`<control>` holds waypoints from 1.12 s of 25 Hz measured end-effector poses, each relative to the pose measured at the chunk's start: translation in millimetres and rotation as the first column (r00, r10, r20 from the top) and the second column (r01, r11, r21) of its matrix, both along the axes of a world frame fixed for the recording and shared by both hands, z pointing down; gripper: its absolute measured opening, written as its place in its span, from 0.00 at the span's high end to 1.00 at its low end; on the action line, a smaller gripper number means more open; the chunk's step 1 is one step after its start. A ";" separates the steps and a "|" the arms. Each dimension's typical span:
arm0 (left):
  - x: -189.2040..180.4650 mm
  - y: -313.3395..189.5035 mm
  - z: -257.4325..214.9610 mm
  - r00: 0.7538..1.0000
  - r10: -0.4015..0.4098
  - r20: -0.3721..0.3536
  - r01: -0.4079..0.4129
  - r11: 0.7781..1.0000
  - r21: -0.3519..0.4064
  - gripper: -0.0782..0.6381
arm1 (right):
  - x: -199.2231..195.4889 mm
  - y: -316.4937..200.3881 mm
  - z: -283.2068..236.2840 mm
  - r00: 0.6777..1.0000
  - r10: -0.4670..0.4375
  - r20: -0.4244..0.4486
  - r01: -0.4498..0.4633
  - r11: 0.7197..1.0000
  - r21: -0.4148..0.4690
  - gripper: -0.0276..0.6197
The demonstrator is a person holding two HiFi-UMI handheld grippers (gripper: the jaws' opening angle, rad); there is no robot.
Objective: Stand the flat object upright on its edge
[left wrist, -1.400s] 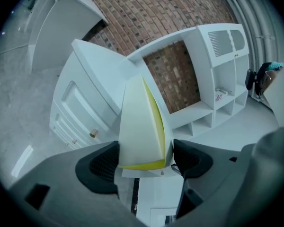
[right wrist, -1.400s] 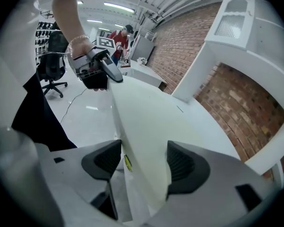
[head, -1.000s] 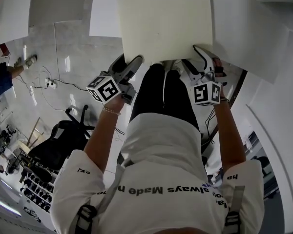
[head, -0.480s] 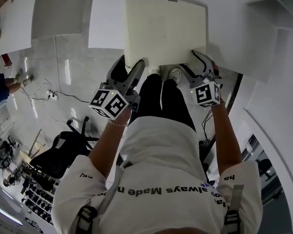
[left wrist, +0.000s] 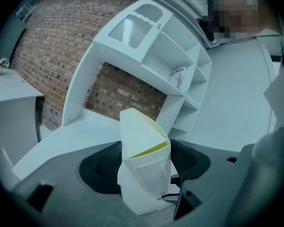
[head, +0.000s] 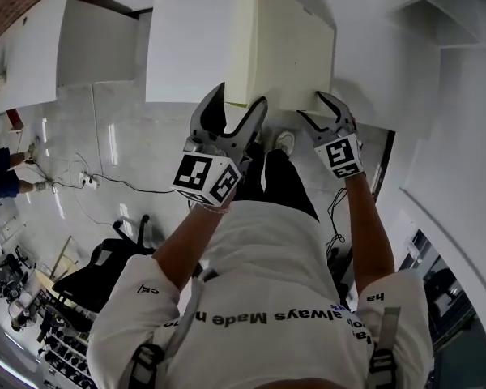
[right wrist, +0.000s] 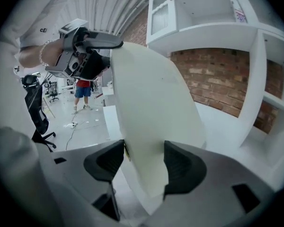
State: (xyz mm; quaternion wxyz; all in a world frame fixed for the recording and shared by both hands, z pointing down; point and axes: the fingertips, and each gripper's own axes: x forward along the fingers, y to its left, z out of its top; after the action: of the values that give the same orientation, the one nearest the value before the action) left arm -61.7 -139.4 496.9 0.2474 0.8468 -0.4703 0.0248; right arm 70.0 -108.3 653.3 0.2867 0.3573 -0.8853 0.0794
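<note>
Nearest me I had two grippers, both clamped on the one thick cream board (head: pixel 292 47). The left gripper (head: pixel 241 96) held its near left corner and the right gripper (head: pixel 310 105) its near right corner. Both sets of jaws had just been closing in, with the board between the pads and pressed from either side. The board sat at the near edge of the single white table (head: pixel 178 47), reared steeply toward its edge. Its narrow side face was on my left and one broad face turned to my right. The raised edge ran straight away from me; which side was longer I could not tell. Beyond stood one white shelf unit (left wrist: pixel 151 46) against a brick wall (left wrist: pixel 47 46).
</note>
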 end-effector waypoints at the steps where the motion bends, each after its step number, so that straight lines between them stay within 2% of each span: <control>1: 6.8 -3.7 -4.3 1.000 0.009 0.015 -0.009 1.000 0.017 0.43 | 2.6 -2.7 -0.4 1.000 0.012 0.009 -0.012 1.000 -0.005 0.55; 7: 47.5 -19.0 -21.5 0.996 0.045 0.072 -0.051 0.995 0.083 0.44 | 23.3 -16.8 -1.6 0.996 0.071 0.048 -0.070 0.997 -0.019 0.55; 13: 88.9 -37.2 -26.7 0.990 0.086 0.112 -0.098 0.990 0.101 0.45 | 54.1 -32.0 3.2 0.987 0.144 0.074 -0.143 0.990 -0.020 0.55; 18: 123.5 -55.5 -34.6 0.982 0.110 0.155 -0.132 0.981 0.141 0.46 | 73.7 -51.4 4.4 0.980 0.168 0.104 -0.167 0.986 -0.023 0.56; 28: 184.6 -96.4 -43.2 0.978 0.143 0.152 -0.169 0.971 0.172 0.47 | 115.0 -92.1 8.2 0.960 0.238 0.149 -0.237 0.971 -0.021 0.59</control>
State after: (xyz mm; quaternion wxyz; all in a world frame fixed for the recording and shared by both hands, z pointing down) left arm 122.9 -235.9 453.7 0.1324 0.8966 -0.4184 0.0593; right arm 185.0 -200.4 661.4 0.2081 0.4534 -0.8550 0.1414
